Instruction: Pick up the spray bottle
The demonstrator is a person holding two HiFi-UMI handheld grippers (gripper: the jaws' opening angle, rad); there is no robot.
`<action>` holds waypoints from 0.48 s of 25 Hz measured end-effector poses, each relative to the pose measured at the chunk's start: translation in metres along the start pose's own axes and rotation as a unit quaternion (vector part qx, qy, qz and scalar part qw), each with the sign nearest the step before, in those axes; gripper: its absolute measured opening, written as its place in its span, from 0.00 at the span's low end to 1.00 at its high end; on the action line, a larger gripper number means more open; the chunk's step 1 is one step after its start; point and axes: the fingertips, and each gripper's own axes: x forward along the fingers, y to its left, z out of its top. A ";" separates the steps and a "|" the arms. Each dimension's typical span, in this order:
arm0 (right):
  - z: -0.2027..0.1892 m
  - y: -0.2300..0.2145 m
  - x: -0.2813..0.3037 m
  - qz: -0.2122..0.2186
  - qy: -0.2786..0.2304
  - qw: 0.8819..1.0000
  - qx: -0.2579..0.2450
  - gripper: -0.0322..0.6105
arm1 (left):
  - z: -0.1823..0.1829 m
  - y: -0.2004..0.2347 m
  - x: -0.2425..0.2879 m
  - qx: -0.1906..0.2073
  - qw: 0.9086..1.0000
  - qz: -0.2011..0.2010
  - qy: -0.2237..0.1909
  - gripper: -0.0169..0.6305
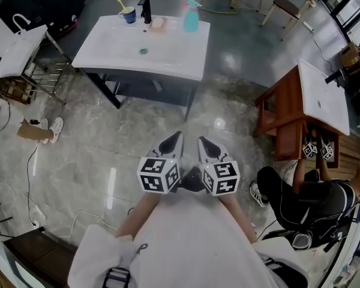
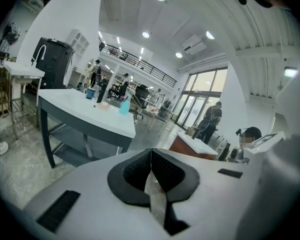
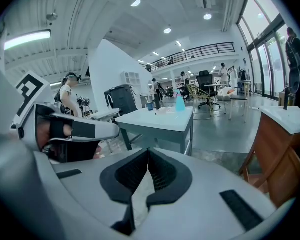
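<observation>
Head view: the left gripper (image 1: 176, 139) and right gripper (image 1: 204, 143) hang side by side. The spray bottle (image 1: 191, 17) stands well ahead of both, at the far edge of the white sink table (image 1: 168, 53).

Left gripper view: jaws pressed together, empty. A small teal shape far ahead is probably the bottle.

Right gripper view: jaws likewise closed on nothing. Only here does the other gripper show from the side, just to the left.

Glossy grey marbled floor (image 1: 108, 161). White basin table (image 1: 168, 56) on dark legs, far centre. Brown wooden cabinet (image 1: 279, 116) with white top at right. Small white stand (image 1: 18, 53) far left, black cabinet (image 1: 42, 2) behind it. Tall windows (image 3: 270, 59) at right. White ribbed ceiling (image 3: 115, 9), round recessed lights (image 3: 168, 30), 1 strip light (image 3: 27, 38) at left. Mezzanine railing (image 3: 200, 49) far.
</observation>
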 end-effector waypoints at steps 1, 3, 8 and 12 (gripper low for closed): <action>0.001 0.000 0.001 -0.002 -0.001 1.000 0.000 0.09 | 0.000 0.002 0.000 -0.001 1.000 0.001 0.001 0.07; 0.003 -0.001 0.001 -0.004 -0.001 1.000 -0.002 0.09 | 0.001 0.005 0.000 -0.002 1.000 0.002 0.000 0.07; 0.005 -0.002 0.003 -0.007 -0.001 1.000 -0.002 0.09 | 0.005 0.005 0.003 -0.002 1.000 -0.001 -0.002 0.07; 0.007 -0.001 0.006 -0.005 -0.001 1.000 -0.011 0.09 | 0.008 0.009 0.004 -0.003 1.000 0.001 -0.007 0.07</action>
